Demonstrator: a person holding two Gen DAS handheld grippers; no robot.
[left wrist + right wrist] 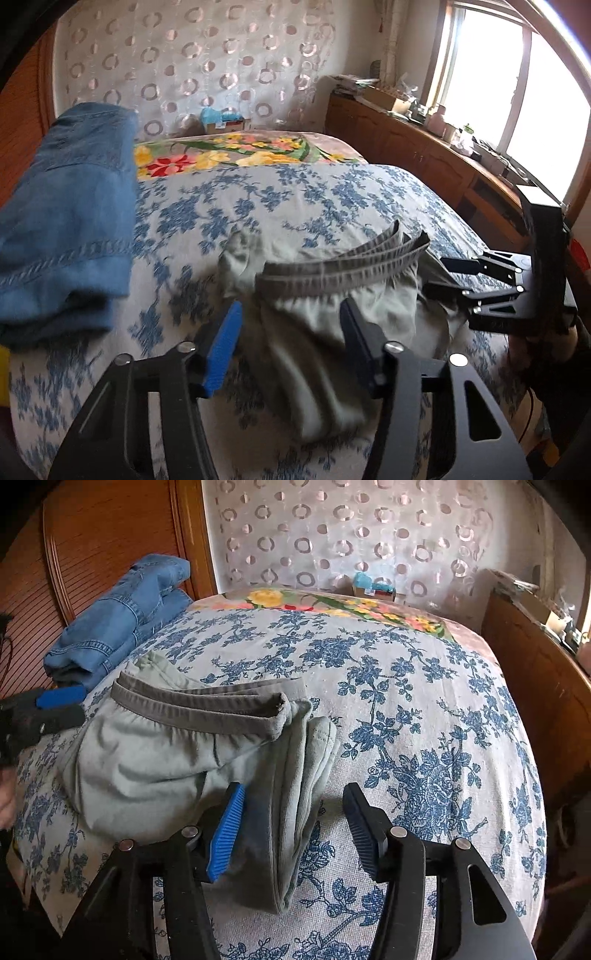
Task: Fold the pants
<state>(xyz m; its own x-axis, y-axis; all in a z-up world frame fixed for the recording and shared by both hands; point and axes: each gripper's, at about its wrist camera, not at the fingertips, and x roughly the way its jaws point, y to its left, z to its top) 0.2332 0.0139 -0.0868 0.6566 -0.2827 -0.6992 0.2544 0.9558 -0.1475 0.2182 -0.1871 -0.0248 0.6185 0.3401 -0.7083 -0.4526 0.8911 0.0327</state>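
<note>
Denim jeans (118, 627), folded in a heap, lie at the left edge of a bed (424, 709) covered in a blue-flowered spread, against a wooden headboard (92, 554). Just right of them sit the grey-green pants (155, 760), folded into a thick bundle near the bed's front edge. Their darker elastic waistband (199, 705) runs left to right across the top of the bundle in stacked layers, while the folded legs form a narrow slab along the bundle's right side, its long axis running from the waistband toward the right wrist camera. The left gripper (291, 339) stands with jaws apart, cloth lying between them and neither pad pressing on it; the view is blurred. The right gripper (295, 827) is also apart, straddling the folded leg edge, its blue pad (227, 834) just beside the cloth and the dark pad well clear over bare spread. Farther right, a floral blanket (369, 609) crosses the bed's far end, and a wooden cabinet (535, 686) lines the wall.
</note>
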